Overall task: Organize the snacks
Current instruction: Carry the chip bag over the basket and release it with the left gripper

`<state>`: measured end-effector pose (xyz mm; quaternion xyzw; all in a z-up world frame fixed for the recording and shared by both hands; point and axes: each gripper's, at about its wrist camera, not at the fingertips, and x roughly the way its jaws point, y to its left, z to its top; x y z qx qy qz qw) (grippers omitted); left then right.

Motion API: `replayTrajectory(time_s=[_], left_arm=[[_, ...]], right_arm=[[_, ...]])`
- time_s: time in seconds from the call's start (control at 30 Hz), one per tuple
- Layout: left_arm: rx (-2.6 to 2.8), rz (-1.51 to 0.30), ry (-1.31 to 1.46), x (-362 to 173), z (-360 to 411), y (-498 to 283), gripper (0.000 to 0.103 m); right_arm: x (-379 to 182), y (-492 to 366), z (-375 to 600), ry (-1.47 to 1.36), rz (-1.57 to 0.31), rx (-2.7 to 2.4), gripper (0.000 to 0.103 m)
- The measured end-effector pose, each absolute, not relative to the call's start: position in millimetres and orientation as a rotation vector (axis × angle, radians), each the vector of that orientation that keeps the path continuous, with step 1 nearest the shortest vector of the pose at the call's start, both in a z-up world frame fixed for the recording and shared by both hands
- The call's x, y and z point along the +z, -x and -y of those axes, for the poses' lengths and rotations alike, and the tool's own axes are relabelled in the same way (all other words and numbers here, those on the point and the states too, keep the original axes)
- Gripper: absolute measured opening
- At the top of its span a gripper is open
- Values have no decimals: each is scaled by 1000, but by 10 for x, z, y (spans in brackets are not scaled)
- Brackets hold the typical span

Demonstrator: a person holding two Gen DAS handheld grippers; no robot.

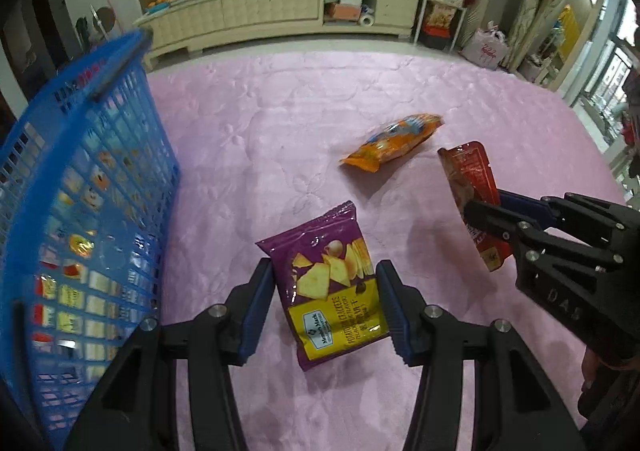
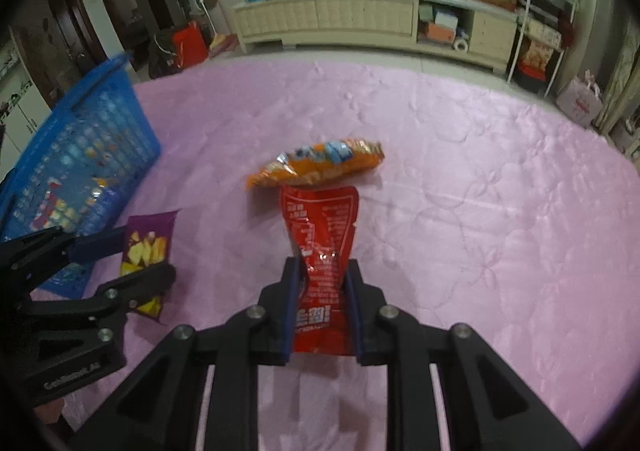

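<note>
A purple and yellow cracker bag point(image 1: 332, 287) lies on the pink cloth between the fingers of my left gripper point(image 1: 325, 271), which is open around it with gaps on both sides. It also shows in the right wrist view point(image 2: 148, 247). My right gripper point(image 2: 322, 265) is shut on a red snack pouch point(image 2: 322, 235) and holds it above the cloth; the pouch also shows in the left wrist view point(image 1: 472, 187). An orange snack bag point(image 1: 394, 141) lies farther back on the cloth point(image 2: 316, 167). A blue mesh basket point(image 1: 80, 187) with several snacks inside stands at the left point(image 2: 80, 155).
The pink quilted cloth point(image 1: 280, 123) covers the whole work surface. A long cream cabinet point(image 1: 280, 7) stands beyond its far edge. A white rack point(image 2: 540, 23) and bags point(image 2: 580, 103) stand at the back right.
</note>
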<state>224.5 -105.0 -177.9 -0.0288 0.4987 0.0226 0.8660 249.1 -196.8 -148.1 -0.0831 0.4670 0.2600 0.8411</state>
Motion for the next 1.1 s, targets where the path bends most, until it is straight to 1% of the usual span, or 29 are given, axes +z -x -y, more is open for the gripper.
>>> replayTrajectory(time_s=[0.2,0.33,0.53,0.83,1.1], left_arm=[[-30,-985,30,-1452,1099,-1938,49],[-59,-917,9,-1164,1026,-1682,49],[-94,-835,-2,-770,860,-1356,49],[-100,-768,12,-426,416,-879,49],[-68,-724,-17,-243,4,-619,49]], right_arm=[[-1065,-2192,2033,151,-910,589,25],[-704,-1883,2000,197,-836,589,25],[-321,-1430,1880,269,-766,594,25],[13,-983,1621,307,-709,627,26],[189,-810,1212,320,-676,687,26]])
